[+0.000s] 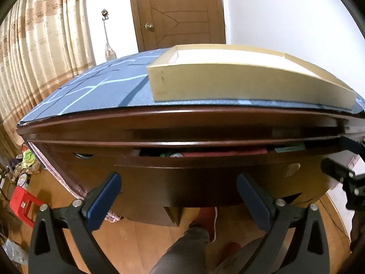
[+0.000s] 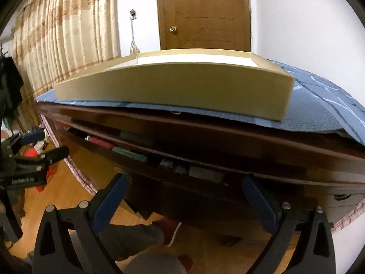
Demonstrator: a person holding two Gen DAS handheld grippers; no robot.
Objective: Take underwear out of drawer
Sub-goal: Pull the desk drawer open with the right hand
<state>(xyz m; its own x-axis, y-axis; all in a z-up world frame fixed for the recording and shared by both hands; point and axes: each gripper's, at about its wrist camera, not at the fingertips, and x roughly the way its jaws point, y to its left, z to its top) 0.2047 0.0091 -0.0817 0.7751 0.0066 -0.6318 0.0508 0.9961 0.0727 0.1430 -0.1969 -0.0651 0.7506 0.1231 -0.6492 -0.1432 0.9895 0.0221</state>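
Blurred white lettering, left gripper [image 2: 49, 148]

Both fisheye views bend straight lines hard: the surface [image 1: 91, 91] bulges into an arch and dark vignette corners close in at the frame edges. The white wall [image 1: 285, 11] and the tray [image 2: 182, 86] are brightly, evenly lit, almost washed out, while the drawer [image 1: 205, 153] gap and the dark wood below sit in deep shadow, their contents murky. Slight motion blur softens edges throughout, and the floor [image 2: 75, 189] shows a dull sheen.
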